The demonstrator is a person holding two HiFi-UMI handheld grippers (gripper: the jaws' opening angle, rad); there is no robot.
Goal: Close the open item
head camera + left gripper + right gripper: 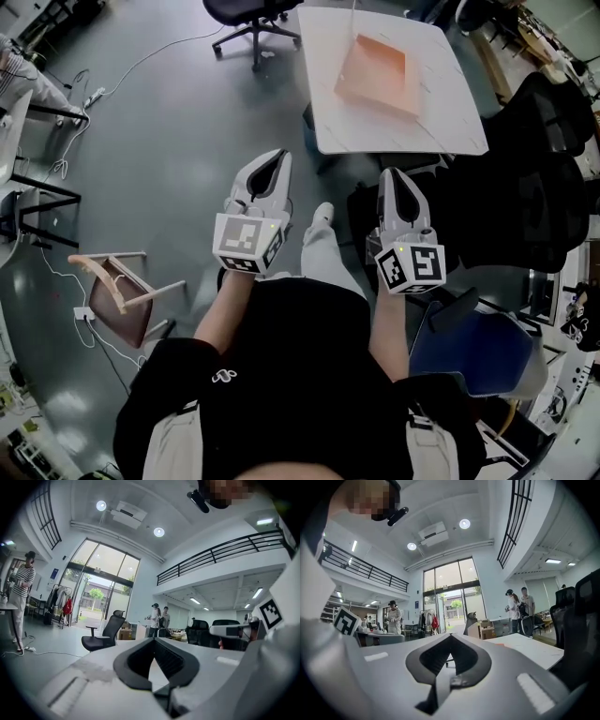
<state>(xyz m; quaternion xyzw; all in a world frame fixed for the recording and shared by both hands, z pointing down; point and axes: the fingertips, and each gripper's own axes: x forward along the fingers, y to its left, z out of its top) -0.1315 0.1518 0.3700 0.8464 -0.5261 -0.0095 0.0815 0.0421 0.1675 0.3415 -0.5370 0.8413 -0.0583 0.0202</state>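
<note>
In the head view, a white worktop (450, 131) stands ahead of us, its near edge just beyond both claws. The peach box (375, 75) lies about mid-worktop, a little toward the far edge and skewed to the edges; we cannot tell whether it is open. The left claw (278, 153) and the right claw (392, 172) hang over grey floor (169, 141), tips together and empty, well apart from the box. The right claw is the nearer to the near edge.

A black office chair (251, 14) stands by the far left corner and dark chairs (544, 187) crowd the right edge. A wooden chair (117, 291) sits on the floor to our left. The only print we can make out is the square markers on the claws' cubes.

In the left gripper view, the jaws meet at the tips with nothing between them. The office chair stands beyond.

In the right gripper view, the jaws are likewise together and empty, and the worktop reaches in from the right.
</note>
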